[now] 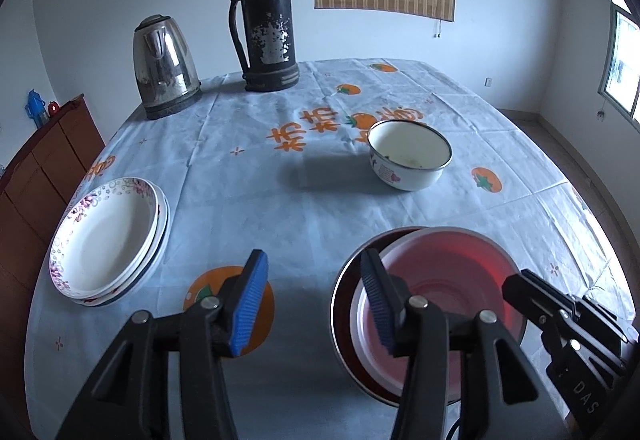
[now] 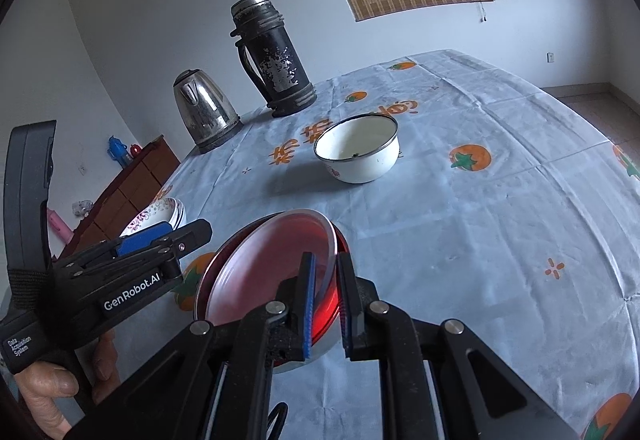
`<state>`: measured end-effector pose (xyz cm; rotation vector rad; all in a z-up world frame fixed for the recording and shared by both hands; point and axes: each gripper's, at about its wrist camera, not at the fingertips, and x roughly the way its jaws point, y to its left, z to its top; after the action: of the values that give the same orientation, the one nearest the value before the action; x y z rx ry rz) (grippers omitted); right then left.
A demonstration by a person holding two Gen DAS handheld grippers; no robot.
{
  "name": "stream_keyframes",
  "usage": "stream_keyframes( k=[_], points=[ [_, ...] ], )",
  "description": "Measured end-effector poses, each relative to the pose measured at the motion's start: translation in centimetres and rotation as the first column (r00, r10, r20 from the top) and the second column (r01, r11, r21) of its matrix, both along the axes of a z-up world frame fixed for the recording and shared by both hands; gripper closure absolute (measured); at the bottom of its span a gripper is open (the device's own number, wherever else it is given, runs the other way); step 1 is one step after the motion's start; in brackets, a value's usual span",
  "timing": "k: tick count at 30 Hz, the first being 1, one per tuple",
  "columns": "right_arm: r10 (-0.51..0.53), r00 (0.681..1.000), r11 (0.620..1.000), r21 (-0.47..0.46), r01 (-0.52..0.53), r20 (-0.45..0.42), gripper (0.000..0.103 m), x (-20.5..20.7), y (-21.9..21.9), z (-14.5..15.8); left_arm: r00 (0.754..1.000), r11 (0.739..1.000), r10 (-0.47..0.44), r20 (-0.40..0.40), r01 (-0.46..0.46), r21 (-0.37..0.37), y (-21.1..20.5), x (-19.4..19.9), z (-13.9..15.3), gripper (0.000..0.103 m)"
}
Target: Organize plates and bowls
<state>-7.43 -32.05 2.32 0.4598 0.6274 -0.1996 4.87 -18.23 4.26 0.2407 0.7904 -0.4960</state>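
Two grippers sit nearest: the right gripper (image 2: pixel 326 304) has its ribbed blue pads clamped on the thin rim of a translucent red bowl (image 2: pixel 272 272), which sits tilted inside a dark metal-rimmed bowl (image 2: pixel 204 280); the left gripper (image 1: pixel 316 304) stands open with nothing between its pads, beside that bowl's left edge; a hand (image 2: pixel 52 388) holding it is cut off at the frame's edge. One white enamel bowl (image 1: pixel 410 156) stands alone mid-table, specks inside hard to make out; plates (image 1: pixel 106 236), floral-rimmed, are stacked at the left edge, perhaps three. One steel kettle (image 1: pixel 166 66) and one scuffed black flask (image 1: pixel 266 22) stand at the far side on a creased printed tablecloth (image 1: pixel 280 208).
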Motion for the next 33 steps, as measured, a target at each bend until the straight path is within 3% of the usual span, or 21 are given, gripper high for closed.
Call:
stream_keyframes(
  k=[10, 14, 18, 26, 33],
  points=[
    [0.038, 0.999, 0.999, -0.032, -0.039, -0.031, 0.088, 0.7, 0.7, -0.7, 1.0, 1.0, 0.005, 0.003, -0.005, -0.004, 0.0, -0.2, 0.0, 0.054],
    [0.065, 0.998, 0.997, -0.04, -0.065, -0.011, 0.074, 0.6, 1.0, -0.6, 1.0, 1.0, 0.006, -0.001, -0.006, -0.002, 0.0, -0.1, -0.1, 0.054],
    [0.048, 0.999, 0.996, -0.075, -0.047, 0.01, 0.05, 0.2, 1.3, 0.0, 1.0, 1.0, 0.008, -0.006, -0.008, -0.006, 0.1, 0.0, -0.1, 0.054],
    [-0.005, 0.999, 0.997, -0.078, 0.008, 0.044, 0.048, -0.8, 0.4, 0.5, 1.0, 1.0, 0.017, -0.007, -0.017, -0.007, 0.2, 0.1, -0.2, 0.054],
    [-0.11, 0.993, 0.991, -0.067, 0.113, 0.053, 0.048, -1.5, -1.8, 0.7, 1.0, 1.0, 0.023, -0.012, -0.023, -0.006, 0.2, 0.3, -0.5, 0.054]
  ],
)
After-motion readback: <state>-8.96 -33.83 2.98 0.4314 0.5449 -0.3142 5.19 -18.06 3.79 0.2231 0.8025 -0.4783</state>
